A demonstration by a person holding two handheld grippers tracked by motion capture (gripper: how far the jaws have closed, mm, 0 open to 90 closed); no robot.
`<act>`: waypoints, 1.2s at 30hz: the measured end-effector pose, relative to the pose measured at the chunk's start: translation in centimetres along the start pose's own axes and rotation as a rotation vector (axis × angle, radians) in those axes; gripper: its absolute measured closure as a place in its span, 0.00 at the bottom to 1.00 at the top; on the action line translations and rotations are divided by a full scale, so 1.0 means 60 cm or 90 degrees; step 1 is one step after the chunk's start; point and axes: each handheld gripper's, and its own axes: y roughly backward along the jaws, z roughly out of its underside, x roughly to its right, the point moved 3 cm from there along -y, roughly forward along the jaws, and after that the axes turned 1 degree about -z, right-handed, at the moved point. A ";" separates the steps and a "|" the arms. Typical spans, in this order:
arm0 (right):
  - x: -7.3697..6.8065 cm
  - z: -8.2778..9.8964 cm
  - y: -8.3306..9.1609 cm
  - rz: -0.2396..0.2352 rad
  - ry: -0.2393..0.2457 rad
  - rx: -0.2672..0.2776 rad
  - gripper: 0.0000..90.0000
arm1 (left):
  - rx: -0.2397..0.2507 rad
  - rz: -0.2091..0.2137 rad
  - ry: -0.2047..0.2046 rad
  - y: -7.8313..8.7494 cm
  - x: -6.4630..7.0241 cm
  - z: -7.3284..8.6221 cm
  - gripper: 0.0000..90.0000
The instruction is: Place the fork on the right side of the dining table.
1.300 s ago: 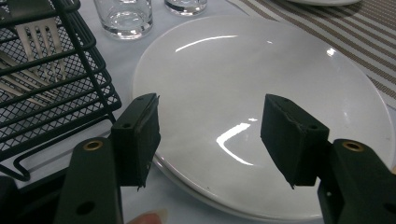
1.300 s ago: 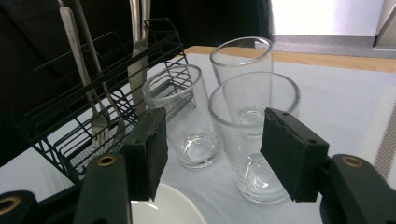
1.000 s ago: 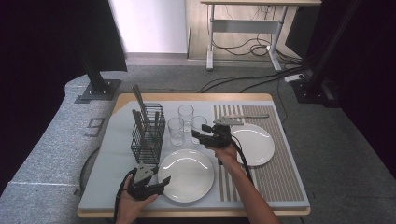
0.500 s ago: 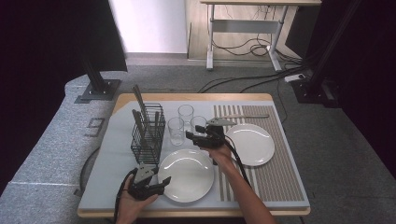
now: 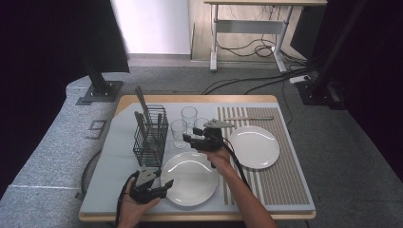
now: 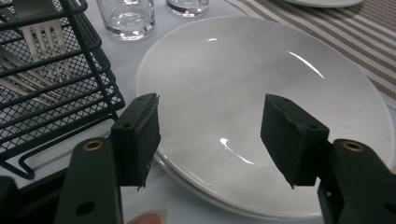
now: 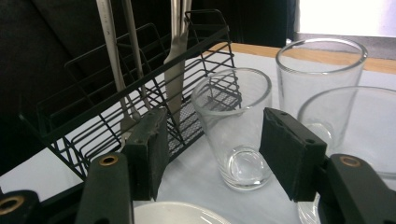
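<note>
black wire cutlery basket (image 5: 151,135) stands at left of the pale grey mat (image 5: 114,152), w/ metal forks and knives upright in it; also seen in left gripper view (image 6: 51,79) and right gripper view (image 7: 135,98).

left gripper (image 5: 159,187) sits at near edge, low, jaws apart, nothing between pads. in its own view (image 6: 210,135) the jaws frame the near round white plate (image 6: 261,93), pads clear of its rim. plate lies just right of basket (image 5: 190,178).

right gripper (image 5: 190,141) hovers above far rim of that plate, jaws apart, nothing clamped. in its view (image 7: 215,144) the short clear glass tumbler (image 7: 236,126) stands between and beyond the pads, not touched; on mat just right of basket (image 5: 178,133). two more clear glasses (image 7: 322,79) behind it.

second white plate (image 5: 254,146) on striped placemat (image 5: 280,185), far right.
</note>
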 end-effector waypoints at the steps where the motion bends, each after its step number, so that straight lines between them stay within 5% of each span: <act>1: -0.001 -0.001 -0.001 0.000 -0.001 0.001 0.47 | 0.000 0.000 0.000 0.000 0.000 0.000 0.42; 36: -0.038 -0.029 -0.053 -0.032 0.007 0.001 0.48 | 0.009 0.005 -0.003 0.005 -0.007 -0.006 0.42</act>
